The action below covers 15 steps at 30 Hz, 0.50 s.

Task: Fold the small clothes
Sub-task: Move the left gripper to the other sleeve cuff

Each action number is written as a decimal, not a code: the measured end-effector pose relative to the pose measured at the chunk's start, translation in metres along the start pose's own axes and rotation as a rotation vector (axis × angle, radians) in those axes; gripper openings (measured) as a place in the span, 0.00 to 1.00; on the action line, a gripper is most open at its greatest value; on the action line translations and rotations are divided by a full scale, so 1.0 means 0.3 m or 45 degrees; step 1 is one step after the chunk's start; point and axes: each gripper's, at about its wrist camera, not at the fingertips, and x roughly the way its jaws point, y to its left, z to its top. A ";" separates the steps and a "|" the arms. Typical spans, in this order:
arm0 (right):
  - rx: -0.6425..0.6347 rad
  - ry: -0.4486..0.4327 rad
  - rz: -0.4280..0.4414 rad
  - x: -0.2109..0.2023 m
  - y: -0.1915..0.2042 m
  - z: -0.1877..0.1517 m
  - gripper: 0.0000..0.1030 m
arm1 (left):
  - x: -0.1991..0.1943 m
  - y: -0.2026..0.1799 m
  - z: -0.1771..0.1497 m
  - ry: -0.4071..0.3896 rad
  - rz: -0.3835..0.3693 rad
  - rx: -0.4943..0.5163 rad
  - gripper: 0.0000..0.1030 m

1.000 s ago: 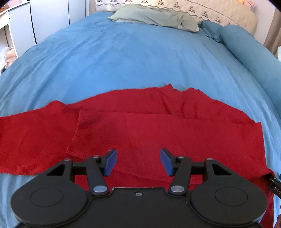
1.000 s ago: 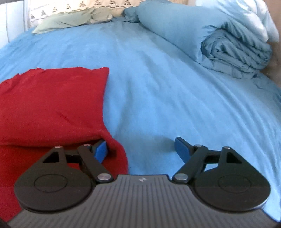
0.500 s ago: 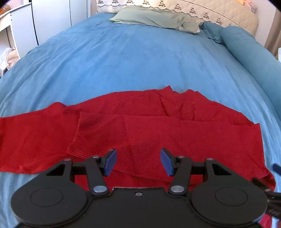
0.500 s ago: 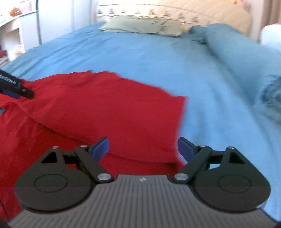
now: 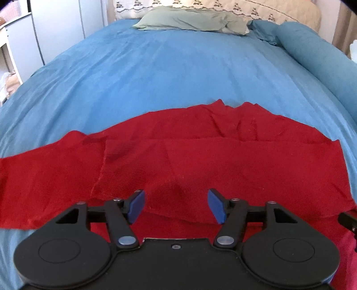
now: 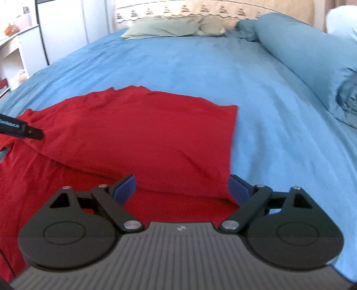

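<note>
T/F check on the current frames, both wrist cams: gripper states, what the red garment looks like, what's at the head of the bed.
1. The left gripper is clamped on the red garment. False: its jaws stand open, with nothing between them.
2. The right gripper is open. True.
3. The red garment lies on a blue bedsheet. True.
4. The garment is a single flat layer. False: one layer is folded over another, with the fold's edge visible in front of both grippers.
5. A green pillow lies at the far end of the bed. True.
</note>
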 end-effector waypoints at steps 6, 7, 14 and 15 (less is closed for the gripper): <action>0.114 0.089 0.036 0.119 -0.006 0.016 1.00 | 0.095 0.026 -0.014 0.101 0.009 -0.023 0.71; 0.113 0.085 0.032 0.112 -0.002 0.005 1.00 | 0.091 0.025 -0.010 0.109 0.014 -0.027 0.71; 0.026 0.008 0.110 -0.041 0.031 0.102 1.00 | -0.135 0.050 0.029 -0.003 0.039 -0.167 0.70; 0.001 -0.012 0.117 -0.076 0.044 0.133 1.00 | -0.194 0.055 0.038 -0.039 0.053 -0.180 0.70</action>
